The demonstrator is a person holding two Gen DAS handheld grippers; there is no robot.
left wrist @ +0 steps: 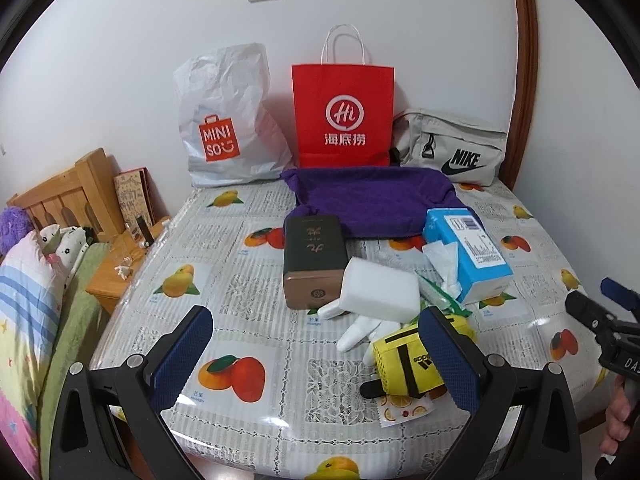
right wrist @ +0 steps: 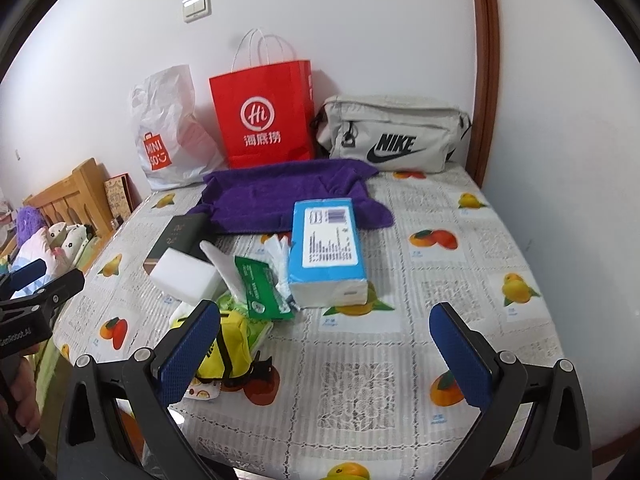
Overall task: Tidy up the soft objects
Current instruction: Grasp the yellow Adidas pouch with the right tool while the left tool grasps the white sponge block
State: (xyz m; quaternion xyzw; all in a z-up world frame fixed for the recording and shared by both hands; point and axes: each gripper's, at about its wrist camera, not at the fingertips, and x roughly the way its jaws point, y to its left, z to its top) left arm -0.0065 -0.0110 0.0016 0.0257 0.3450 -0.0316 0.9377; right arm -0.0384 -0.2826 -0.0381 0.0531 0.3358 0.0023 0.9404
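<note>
A purple towel [left wrist: 372,200] [right wrist: 280,196] lies spread at the back of the table. In front of it are a blue tissue pack [left wrist: 468,252] [right wrist: 326,248], a white sponge block [left wrist: 378,290] [right wrist: 184,276], a white glove [left wrist: 360,332], a green wipes pack [right wrist: 260,288] and a yellow pouch [left wrist: 404,364] [right wrist: 228,344]. My left gripper [left wrist: 320,360] is open near the front edge, its right finger against the pouch's side in the image. My right gripper [right wrist: 324,356] is open over bare tablecloth, right of the pouch.
A white Miniso bag [left wrist: 228,120], a red paper bag [left wrist: 344,116] and a grey Nike bag [left wrist: 452,144] stand against the wall. A dark box [left wrist: 314,260] lies beside the sponge. A bed and wooden nightstand [left wrist: 112,272] are to the left of the table [left wrist: 248,280].
</note>
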